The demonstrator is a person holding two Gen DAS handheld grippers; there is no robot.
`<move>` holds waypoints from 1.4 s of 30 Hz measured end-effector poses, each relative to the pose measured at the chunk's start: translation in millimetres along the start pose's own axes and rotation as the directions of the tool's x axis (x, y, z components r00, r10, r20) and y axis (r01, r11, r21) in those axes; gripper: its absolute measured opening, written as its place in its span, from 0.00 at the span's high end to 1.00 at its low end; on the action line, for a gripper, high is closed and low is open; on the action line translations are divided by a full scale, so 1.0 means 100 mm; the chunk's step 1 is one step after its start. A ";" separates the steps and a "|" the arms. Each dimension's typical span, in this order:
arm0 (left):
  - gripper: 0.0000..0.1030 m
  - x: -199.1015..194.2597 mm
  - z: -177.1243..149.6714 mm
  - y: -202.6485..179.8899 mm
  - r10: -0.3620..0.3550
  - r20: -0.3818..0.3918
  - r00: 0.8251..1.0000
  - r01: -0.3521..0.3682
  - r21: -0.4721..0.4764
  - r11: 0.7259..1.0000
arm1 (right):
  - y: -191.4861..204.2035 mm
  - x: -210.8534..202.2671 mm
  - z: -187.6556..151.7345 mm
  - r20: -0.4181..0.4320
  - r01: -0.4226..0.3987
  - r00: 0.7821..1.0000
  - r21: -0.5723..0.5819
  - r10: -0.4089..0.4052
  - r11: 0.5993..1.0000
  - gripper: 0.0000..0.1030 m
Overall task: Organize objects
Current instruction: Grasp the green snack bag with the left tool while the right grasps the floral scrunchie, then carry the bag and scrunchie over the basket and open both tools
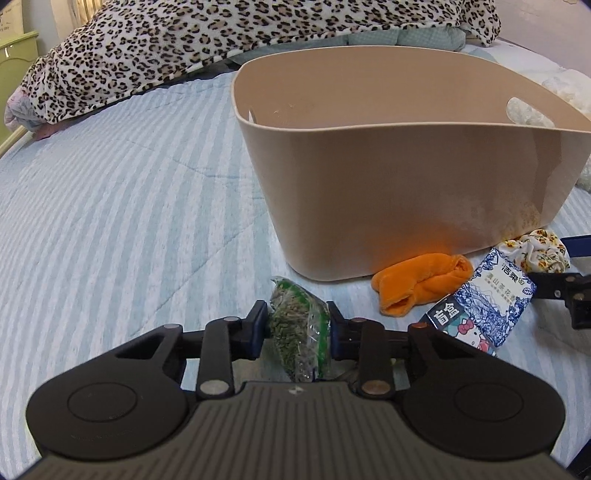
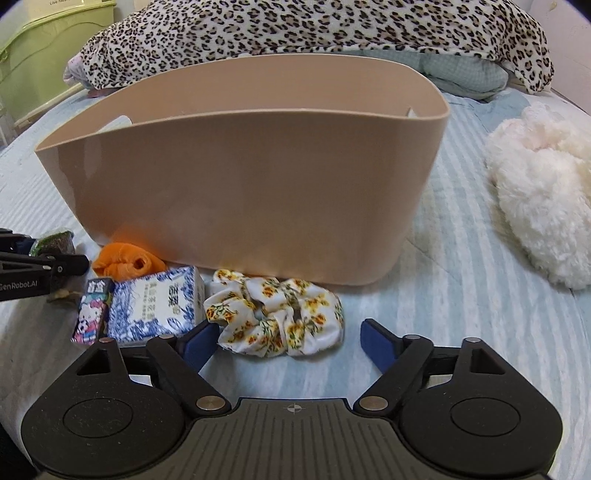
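Observation:
My left gripper (image 1: 297, 325) is shut on a clear packet of green pellets (image 1: 299, 325), just in front of the beige basket (image 1: 388, 199). An orange cloth (image 1: 417, 284), a blue-and-white box (image 1: 491, 295) and a small Hello Kitty box (image 1: 461, 325) lie to its right. My right gripper (image 2: 290, 338) is open, its fingers on either side of a floral scrunchie (image 2: 277, 314) on the bed, in front of the basket (image 2: 240, 184). The left gripper and its packet (image 2: 55, 240) show at the left edge of the right wrist view.
The striped blue bedcover (image 1: 129, 221) stretches to the left. A leopard-print blanket (image 1: 221, 33) lies behind the basket. A white fluffy item (image 2: 543, 192) sits right of the basket. A green cabinet (image 2: 37, 48) stands at far left.

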State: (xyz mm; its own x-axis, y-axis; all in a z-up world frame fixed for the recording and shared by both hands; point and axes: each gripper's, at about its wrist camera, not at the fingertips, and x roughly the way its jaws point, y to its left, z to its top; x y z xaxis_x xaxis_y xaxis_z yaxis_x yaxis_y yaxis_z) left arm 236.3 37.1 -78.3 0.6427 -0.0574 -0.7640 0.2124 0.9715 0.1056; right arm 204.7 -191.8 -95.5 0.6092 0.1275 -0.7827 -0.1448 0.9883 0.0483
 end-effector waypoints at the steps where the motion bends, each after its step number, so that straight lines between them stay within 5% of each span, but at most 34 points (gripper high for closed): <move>1: 0.67 -0.01 -0.01 0.00 0.008 0.008 1.000 -0.008 -0.003 1.000 | 0.00 0.00 0.01 -0.001 -0.010 1.000 0.003 0.010 1.000 0.27; 7: 0.68 -0.11 -0.07 0.02 0.018 0.033 0.999 -0.017 -0.018 1.000 | 0.06 -0.01 0.03 0.006 -0.036 0.999 0.008 0.036 0.999 0.74; 10: 0.68 -0.24 -0.09 0.04 0.008 0.053 0.999 -0.007 -0.019 1.000 | 0.05 -0.07 0.00 0.009 -0.041 0.999 0.014 0.041 0.999 0.82; 27: 0.68 -1.21 -0.04 0.10 0.008 0.205 0.979 0.000 -0.036 0.999 | -0.07 -1.01 -0.07 0.137 -0.027 0.990 0.047 0.020 0.999 0.83; 42: 0.68 -1.57 0.59 -0.02 0.015 0.374 0.927 -0.003 -0.031 1.000 | -0.22 -1.62 0.54 0.372 -0.026 0.928 0.055 0.004 0.998 0.83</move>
State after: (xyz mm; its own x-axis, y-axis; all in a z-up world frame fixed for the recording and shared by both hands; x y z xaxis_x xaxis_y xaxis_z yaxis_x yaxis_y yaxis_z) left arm 178.6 30.8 79.1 0.8746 -0.1249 -0.4685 0.1871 0.9784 0.0884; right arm 150.8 -229.6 63.5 0.8547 0.1536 -0.4959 -0.1178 0.9877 0.1029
